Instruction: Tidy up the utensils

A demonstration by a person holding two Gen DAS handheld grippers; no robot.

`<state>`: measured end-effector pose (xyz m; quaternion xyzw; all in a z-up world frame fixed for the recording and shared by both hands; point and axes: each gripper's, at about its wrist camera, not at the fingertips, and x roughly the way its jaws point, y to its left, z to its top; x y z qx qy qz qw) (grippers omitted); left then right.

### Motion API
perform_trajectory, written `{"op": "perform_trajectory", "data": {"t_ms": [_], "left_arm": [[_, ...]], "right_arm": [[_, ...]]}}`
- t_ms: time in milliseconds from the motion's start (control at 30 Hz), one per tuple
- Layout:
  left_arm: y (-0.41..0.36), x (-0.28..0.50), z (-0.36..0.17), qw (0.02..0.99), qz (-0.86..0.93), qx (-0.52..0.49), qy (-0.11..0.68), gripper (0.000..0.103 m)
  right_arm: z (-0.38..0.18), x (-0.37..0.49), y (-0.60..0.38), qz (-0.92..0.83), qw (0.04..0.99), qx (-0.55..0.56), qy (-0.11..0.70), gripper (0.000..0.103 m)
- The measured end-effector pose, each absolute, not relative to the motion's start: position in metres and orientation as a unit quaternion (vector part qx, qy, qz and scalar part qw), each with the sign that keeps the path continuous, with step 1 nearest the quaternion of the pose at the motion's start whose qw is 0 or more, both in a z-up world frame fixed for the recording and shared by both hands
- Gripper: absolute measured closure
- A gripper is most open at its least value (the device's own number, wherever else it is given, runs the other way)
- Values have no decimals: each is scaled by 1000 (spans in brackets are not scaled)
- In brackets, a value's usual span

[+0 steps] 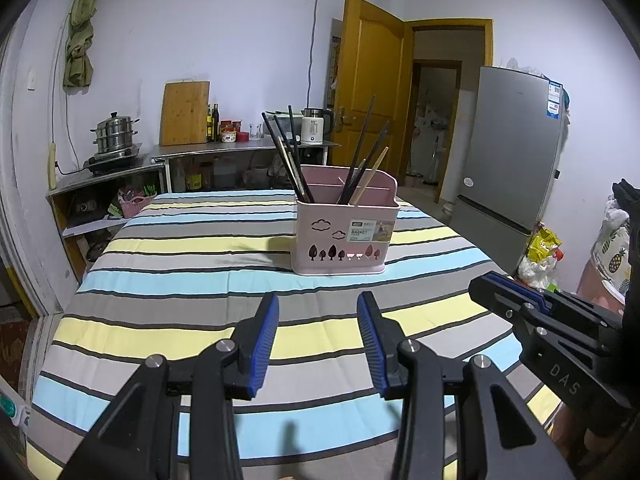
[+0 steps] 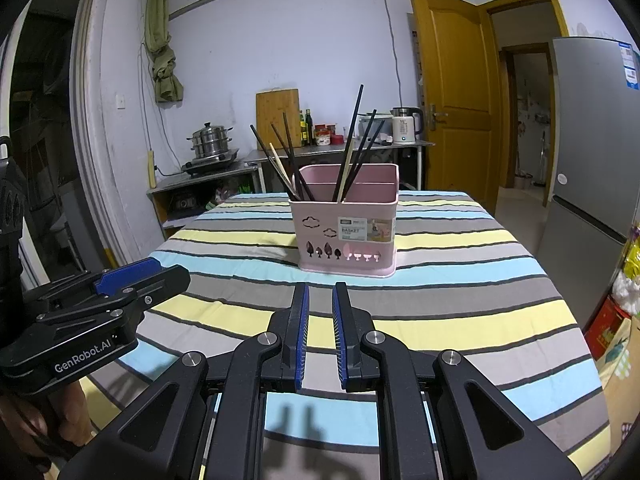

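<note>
A pink plastic basket (image 1: 344, 236) stands upright on the striped table (image 1: 180, 280), near the far edge and a bit to the right side. It has little trees and clouds cut into its front and a sticker label. Dark chopsticks (image 1: 290, 156) and a few pale wooden ones lean out of two of its compartments, some tipping left and some right (image 2: 352, 144).

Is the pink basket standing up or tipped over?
Standing up. The basket sits flat on the tablecloth, chopsticks poking out its top.
</note>
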<state>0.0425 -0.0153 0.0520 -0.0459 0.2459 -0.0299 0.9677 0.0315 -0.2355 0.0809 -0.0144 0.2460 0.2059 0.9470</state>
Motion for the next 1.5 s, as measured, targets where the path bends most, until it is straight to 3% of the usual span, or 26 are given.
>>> {"op": "perform_trajectory", "data": {"t_ms": [1500], "left_arm": [[-20, 37, 49, 970, -23, -35, 238, 60]], "right_arm": [[81, 27, -239, 207, 946, -17, 248, 91]]}}
